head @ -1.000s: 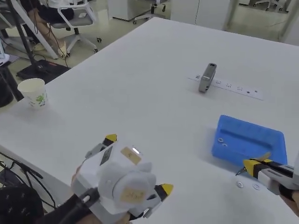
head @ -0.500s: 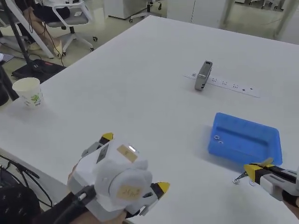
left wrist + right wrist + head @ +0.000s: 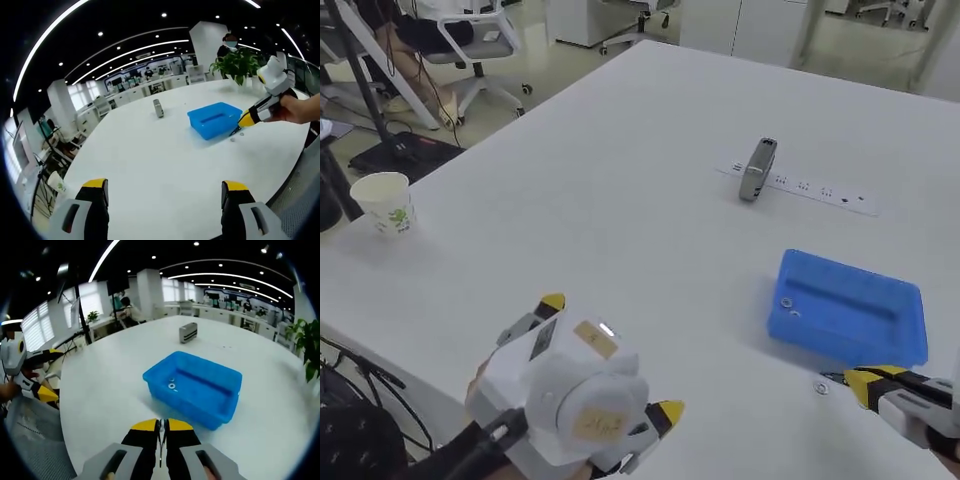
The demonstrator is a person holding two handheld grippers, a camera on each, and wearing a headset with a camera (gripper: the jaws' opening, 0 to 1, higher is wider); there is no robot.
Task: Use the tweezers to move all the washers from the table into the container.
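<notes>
The blue container (image 3: 847, 308) sits at the right of the white table (image 3: 620, 200) and holds two small washers (image 3: 790, 309). In front of it my right gripper (image 3: 872, 382) is shut on the thin tweezers (image 3: 834, 378), whose tip hovers just beside a loose washer (image 3: 821, 388) on the table. In the right gripper view the tweezers (image 3: 161, 440) run between the shut jaws toward the container (image 3: 195, 385), with the washers (image 3: 172, 386) inside. My left gripper (image 3: 610, 355) is held near the table's front edge, jaws wide apart and empty. The left gripper view has the container (image 3: 215, 117) and the loose washer (image 3: 231, 140).
A grey device (image 3: 757, 168) stands on a white power strip (image 3: 805, 186) behind the container. A paper cup (image 3: 383, 203) stands at the far left edge. Office chairs (image 3: 470, 40) are beyond the table's left side.
My right gripper has dipped the tweezers toward the table in front of the container, beside a washer. The left gripper has stayed about where it was.
</notes>
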